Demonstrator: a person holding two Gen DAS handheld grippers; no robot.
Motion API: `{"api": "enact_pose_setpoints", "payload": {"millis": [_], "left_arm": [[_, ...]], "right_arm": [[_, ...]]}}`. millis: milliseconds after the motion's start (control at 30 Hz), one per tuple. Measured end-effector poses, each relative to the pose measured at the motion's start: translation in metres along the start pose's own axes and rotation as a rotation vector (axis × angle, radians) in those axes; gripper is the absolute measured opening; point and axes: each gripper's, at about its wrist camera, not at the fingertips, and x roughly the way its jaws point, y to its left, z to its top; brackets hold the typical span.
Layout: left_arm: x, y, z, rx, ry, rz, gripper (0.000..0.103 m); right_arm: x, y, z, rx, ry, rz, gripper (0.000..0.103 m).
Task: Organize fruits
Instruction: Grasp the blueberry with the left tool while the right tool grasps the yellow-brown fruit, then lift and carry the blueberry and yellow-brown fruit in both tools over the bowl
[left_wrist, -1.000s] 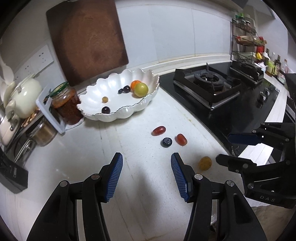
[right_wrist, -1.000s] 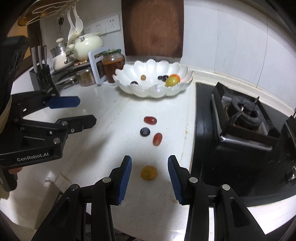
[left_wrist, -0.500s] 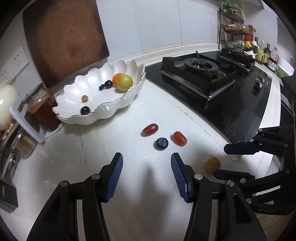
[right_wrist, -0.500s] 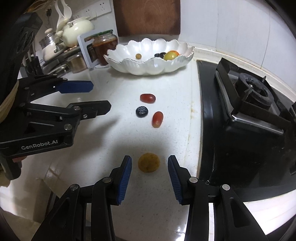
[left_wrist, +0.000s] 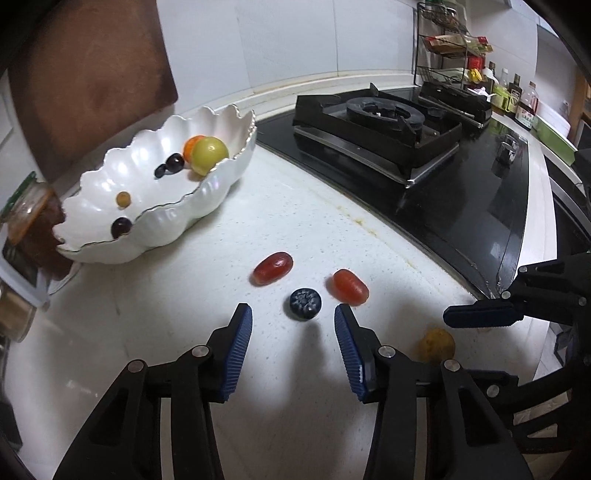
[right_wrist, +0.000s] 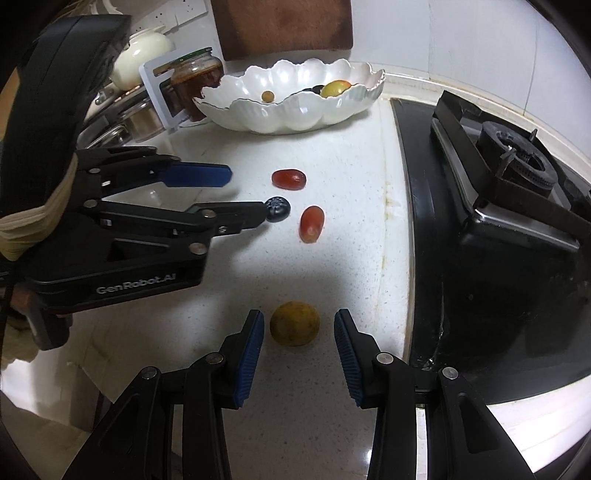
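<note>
A white scalloped bowl holds a yellow-green fruit, an orange one and several small dark and tan ones. On the white counter lie two red grape tomatoes, a blueberry and a round yellow fruit. My left gripper hangs low over the counter, its jaws closing, with the blueberry just off its tips and untouched. My right gripper is open around the yellow fruit, with gaps on both sides.
A black gas stove borders the counter on the right. A jar, pots and a kettle crowd the left side behind the bowl. A brown cutting board leans on the wall. A spice rack stands far right.
Both grippers have sunk toward the counter. The left one has closed in on the blueberry and its fingers stand narrower. The right one has come down around the yellow fruit.
</note>
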Motion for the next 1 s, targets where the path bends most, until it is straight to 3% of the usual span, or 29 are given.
{"api": "enact_pose_setpoints", "payload": {"millis": [233,600,1000], "left_arm": [[0.015,-0.001,0.000,0.004,0.014,-0.032,0.040],[0.028,0.000,0.001,-0.017,0.024,-0.054,0.024],[0.016,0.001,0.001,-0.054,0.034,-0.041,0.023]], "right_arm": [[0.004,-0.001,0.001,0.016,0.011,0.004,0.030],[0.007,-0.005,0.003,0.030,0.006,-0.010,0.030],[0.004,-0.007,0.005,0.022,-0.013,0.004,0.030]]}}
